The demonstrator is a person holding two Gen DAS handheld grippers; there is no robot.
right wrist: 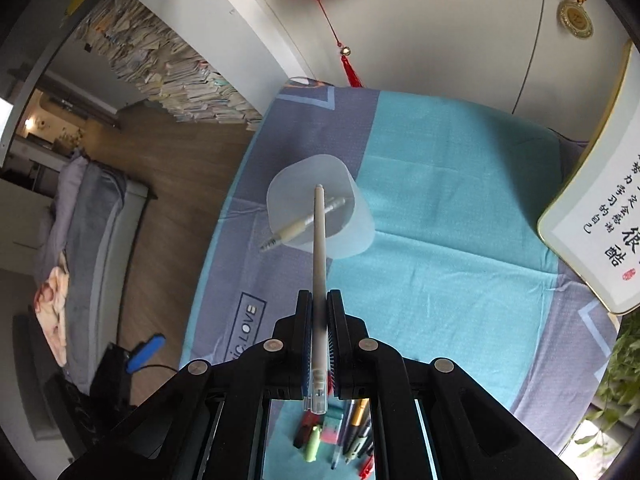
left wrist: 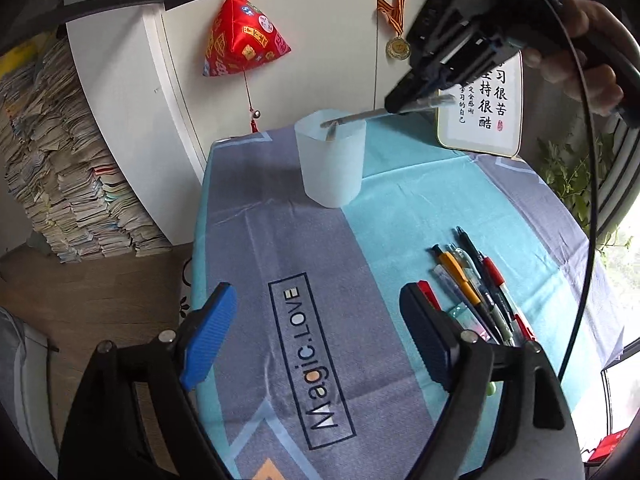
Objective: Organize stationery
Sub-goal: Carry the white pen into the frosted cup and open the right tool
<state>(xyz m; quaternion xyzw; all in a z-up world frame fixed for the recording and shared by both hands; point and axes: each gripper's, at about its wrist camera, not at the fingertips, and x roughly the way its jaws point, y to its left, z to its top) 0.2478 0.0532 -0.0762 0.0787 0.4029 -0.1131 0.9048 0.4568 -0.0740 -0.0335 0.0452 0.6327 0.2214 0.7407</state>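
My left gripper [left wrist: 316, 336] has black angled arms with round silver screws, and ribbed blue pads [left wrist: 210, 334]. My right gripper [right wrist: 320, 320] has the same black frame and silver screws; a thin black cable [left wrist: 588, 184] arcs at three o'clock.

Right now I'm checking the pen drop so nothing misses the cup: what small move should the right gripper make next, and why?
Probably tilt the white pen steeper and lower its tip into the translucent cup before opening. The right gripper is shut on the pen, whose tip sits over the cup's mouth, where another pen already leans. The left gripper is open and empty.
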